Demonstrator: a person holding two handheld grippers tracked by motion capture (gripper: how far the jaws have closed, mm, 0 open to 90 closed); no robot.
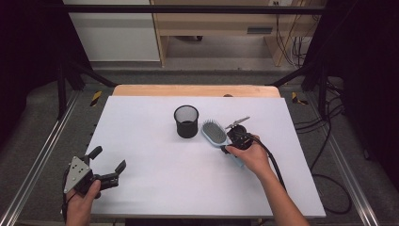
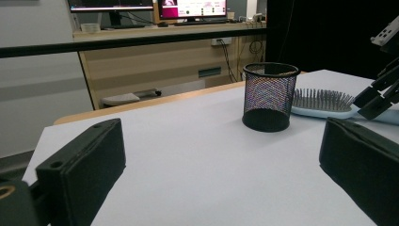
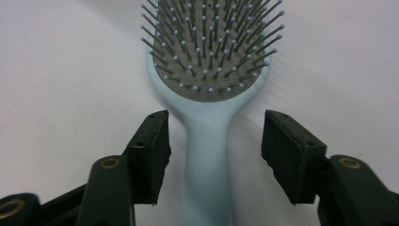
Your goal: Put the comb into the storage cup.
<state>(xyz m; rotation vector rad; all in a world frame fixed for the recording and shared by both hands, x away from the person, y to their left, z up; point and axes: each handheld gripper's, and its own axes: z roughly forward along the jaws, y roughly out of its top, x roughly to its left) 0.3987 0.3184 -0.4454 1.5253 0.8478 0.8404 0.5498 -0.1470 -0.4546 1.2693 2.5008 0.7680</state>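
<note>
A light blue hairbrush [image 1: 214,132] lies bristles up on the white table [image 1: 164,188], just right of a black mesh cup [image 1: 186,121]. My right gripper [image 1: 232,142] is lowered over the brush handle. In the right gripper view its jaws [image 3: 214,127] stand on either side of the brush handle [image 3: 207,160], with a gap on each side, so no pad presses on it. My left gripper [image 1: 109,158] rests open and empty at the table's front left. From the left gripper view [image 2: 221,155] the cup [image 2: 270,96] stands upright, with the hairbrush [image 2: 322,101] and the right gripper [image 2: 381,89] behind it.
The table's wooden far edge [image 1: 195,90] faces a wooden bench and a white cabinet. Metal rails [image 1: 37,160] run along both sides. Black cables [image 1: 329,155] trail on the floor at the right. White surface spreads between the two grippers.
</note>
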